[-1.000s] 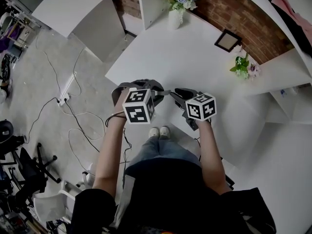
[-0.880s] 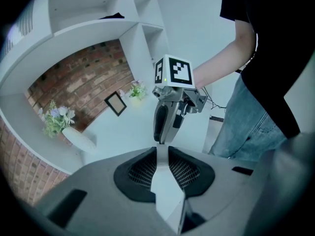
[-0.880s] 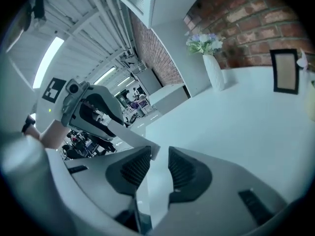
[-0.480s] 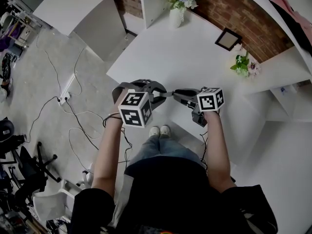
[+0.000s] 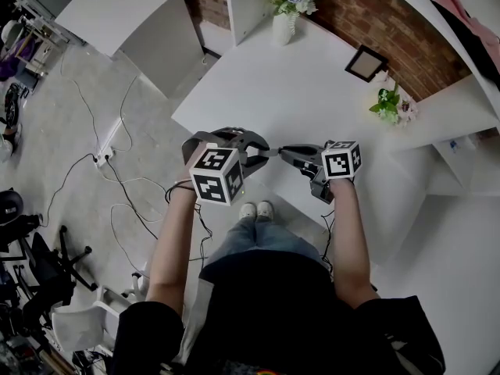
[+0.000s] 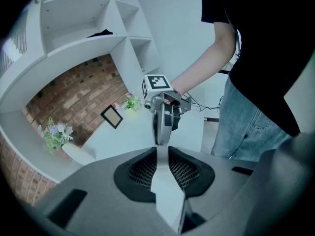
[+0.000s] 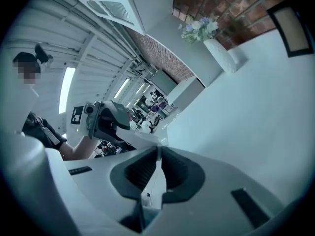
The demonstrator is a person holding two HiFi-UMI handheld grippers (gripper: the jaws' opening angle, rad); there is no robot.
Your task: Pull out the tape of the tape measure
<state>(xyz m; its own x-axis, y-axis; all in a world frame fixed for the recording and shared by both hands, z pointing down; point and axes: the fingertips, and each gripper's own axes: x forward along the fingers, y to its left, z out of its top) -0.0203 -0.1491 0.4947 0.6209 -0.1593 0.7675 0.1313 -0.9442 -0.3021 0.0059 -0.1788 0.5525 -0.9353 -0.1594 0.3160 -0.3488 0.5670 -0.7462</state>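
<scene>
Between the dark ribbed pads (image 6: 140,170) of the left gripper (image 6: 160,154) sits the pale, wedge-shaped body of the tape measure (image 6: 166,195), and the narrow-set jaws press on it. Straight ahead, the right gripper (image 7: 158,151) has just been closing its jaws, which pinch the end of the thin pale tape (image 7: 155,183). From the head view, both grippers meet nose to nose at the near edge of a white table (image 5: 312,92), with only a short run of tape between them. Farther back on the table stand a white vase of flowers (image 5: 283,22), a small dark picture frame (image 5: 365,63) and a little green plant (image 5: 388,104), before a red brick wall (image 5: 344,10).
</scene>
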